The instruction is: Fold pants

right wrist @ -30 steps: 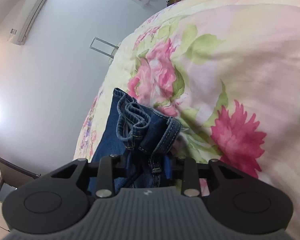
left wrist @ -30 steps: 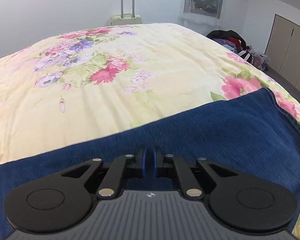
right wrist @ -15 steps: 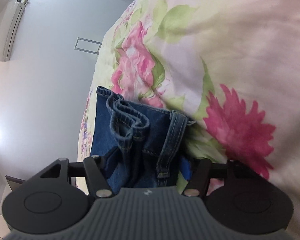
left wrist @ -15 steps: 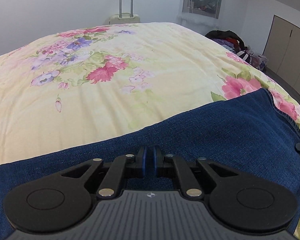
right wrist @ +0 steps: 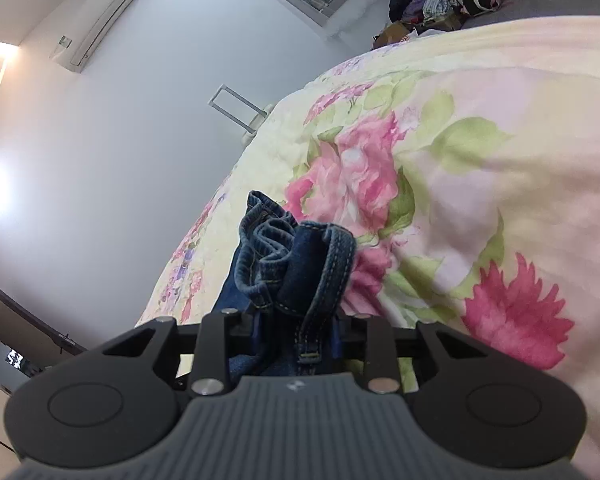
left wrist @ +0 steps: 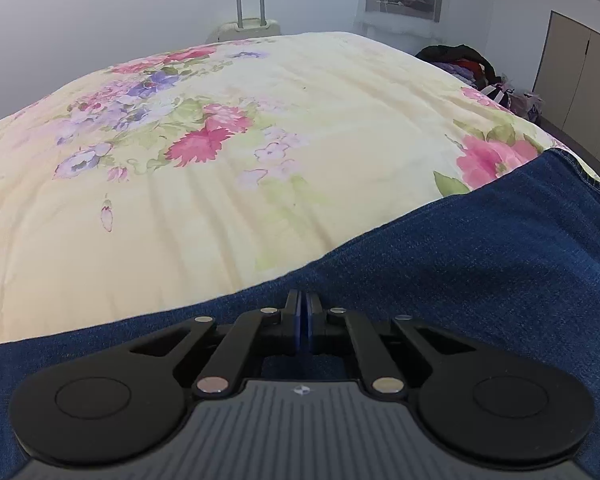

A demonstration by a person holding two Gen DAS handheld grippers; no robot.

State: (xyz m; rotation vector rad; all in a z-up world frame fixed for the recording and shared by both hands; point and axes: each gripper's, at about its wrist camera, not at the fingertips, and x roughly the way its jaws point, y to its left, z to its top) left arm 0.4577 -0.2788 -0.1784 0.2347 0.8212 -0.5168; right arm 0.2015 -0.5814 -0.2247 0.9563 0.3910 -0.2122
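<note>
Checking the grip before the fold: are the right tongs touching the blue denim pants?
Touching. The right wrist view shows the right tongs clamped on the bunched blue denim pants.

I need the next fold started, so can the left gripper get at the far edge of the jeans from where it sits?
Probably yes. The left gripper sits shut over the jeans, and their far edge lies just ahead on the floral quilt with nothing between. It would need to open first.
</note>
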